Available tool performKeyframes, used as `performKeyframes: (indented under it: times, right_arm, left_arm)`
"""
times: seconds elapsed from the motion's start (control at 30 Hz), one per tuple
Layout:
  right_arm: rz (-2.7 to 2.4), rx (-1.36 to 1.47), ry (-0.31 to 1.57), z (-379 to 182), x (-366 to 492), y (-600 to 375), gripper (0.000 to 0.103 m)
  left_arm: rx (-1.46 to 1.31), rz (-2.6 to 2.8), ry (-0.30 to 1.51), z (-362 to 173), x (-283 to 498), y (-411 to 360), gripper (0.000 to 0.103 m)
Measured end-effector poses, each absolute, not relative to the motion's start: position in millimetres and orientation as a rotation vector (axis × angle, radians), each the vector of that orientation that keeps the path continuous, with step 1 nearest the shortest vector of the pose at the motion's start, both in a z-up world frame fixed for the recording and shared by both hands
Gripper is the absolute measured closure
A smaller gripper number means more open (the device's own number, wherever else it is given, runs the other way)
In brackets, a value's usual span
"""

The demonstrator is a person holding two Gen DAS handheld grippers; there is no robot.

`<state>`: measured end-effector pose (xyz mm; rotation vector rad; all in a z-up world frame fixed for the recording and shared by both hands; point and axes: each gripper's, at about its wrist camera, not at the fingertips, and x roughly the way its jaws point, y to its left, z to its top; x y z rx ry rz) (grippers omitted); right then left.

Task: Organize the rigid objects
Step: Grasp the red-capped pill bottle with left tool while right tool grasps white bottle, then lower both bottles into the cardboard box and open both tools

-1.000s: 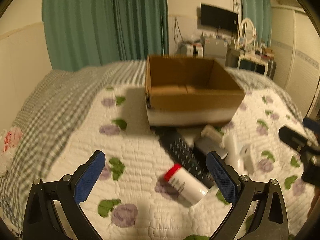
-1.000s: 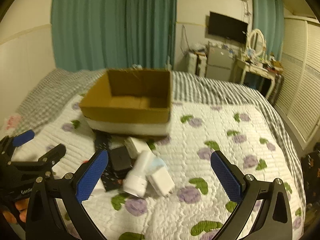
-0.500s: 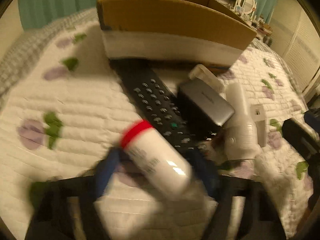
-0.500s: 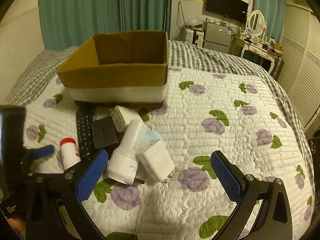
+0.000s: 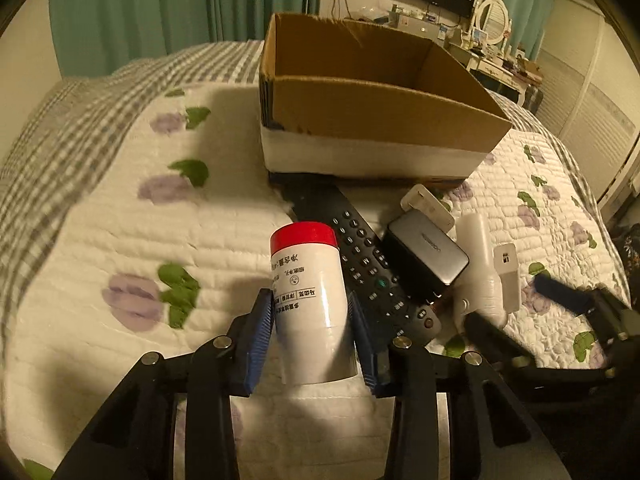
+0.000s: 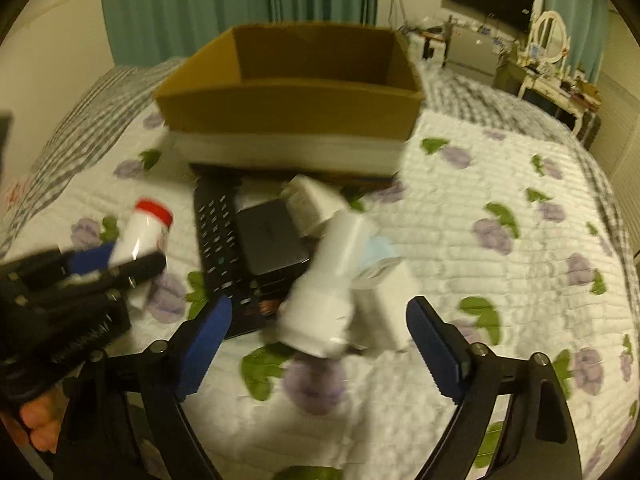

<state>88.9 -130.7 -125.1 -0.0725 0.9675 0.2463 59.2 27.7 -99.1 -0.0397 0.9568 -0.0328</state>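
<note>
My left gripper is shut on a white bottle with a red cap and holds it cap forward above the quilt; it also shows in the right wrist view. Beside it lie a black remote, a dark grey charger block and white adapters. An open cardboard box stands behind them. My right gripper is open, its jaws on either side of the white adapters, just short of them.
The flowered white quilt covers the bed, with a grey checked blanket at the left. Green curtains, a TV and a dresser stand far behind. The right gripper's arm shows at the right of the left wrist view.
My left gripper dropped onto the red-capped bottle, shut on it and lifted it. My right gripper moved down and forward toward the white adapters, still open.
</note>
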Motion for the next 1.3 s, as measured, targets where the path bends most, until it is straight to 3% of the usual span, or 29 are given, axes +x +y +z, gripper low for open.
performKeyframes:
  times: [0.2,0.3,0.7,1.07,1.3]
  right_arm:
    - [0.211,0.041,1.063,-157.9,110.5,-138.9,0.047]
    - [0.203,0.08,1.067,-160.0,121.2,-143.4,0.055]
    - [0.207,-0.048,0.917,-124.7,99.7,-129.8,0.055]
    - [0.242,-0.053,0.756,-16.1,107.2,-133.4,0.056]
    - [0.289,-0.085,0.686,38.0,151.2,-127.5,0.056]
  left_arm:
    - [-0.042,-0.062,0.955,-103.2,62.0,31.6,0.064]
    - [-0.041,-0.066,0.953,-106.4,64.9,32.7,0.064]
    - [-0.027,-0.086,0.925,-88.9,55.0,32.2,0.064]
    - [0.006,-0.149,0.784,9.2,72.9,11.0,0.064]
    - [0.058,-0.169,0.726,51.7,134.7,9.2,0.065]
